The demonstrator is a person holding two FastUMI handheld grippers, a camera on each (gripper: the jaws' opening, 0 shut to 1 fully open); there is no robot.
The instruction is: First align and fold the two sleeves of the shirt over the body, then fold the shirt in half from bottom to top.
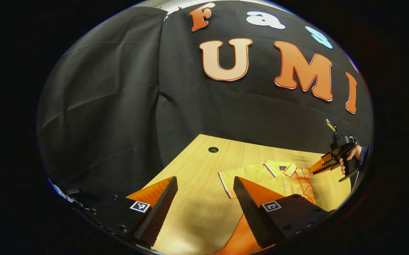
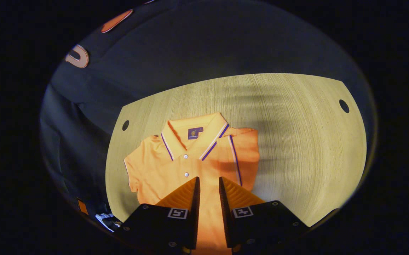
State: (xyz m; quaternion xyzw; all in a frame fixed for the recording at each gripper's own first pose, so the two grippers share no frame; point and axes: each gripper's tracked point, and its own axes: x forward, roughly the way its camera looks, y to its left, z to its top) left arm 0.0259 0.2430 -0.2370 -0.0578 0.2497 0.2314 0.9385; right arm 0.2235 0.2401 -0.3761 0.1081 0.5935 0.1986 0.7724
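**Inspector:** Where does the shirt (image 2: 190, 166) lie?

**Assistant:** Flat on the wooden table (image 2: 296, 141), front up, collar toward the booth wall. In the right gripper view, the sleeve on the picture's right (image 2: 243, 152) is already folded over the body, its striped cuff edge running down the chest. The other sleeve (image 2: 133, 173) lies spread out flat on the table.

**Inspector:** The right hand-held gripper (image 2: 208, 187)?

**Assistant:** It hangs above the lower body of the shirt, fingers drawn near each other with a narrow gap between. No cloth is pinched there. In the left gripper view it is seen farther off (image 1: 319, 166), held in a hand (image 1: 349, 159) clear of the shirt's far side.

**Inspector:** The left hand-held gripper (image 1: 204, 191)?

**Assistant:** Fingers wide apart, holding nothing, poised over bare table just beside the unfolded sleeve (image 1: 227, 180).

**Inspector:** Why so placed?

**Assistant:** In my judgement, one sleeve is done, so the wide-set left fingers are lined up to take the remaining cuff. The bottom-to-top fold is not yet done.
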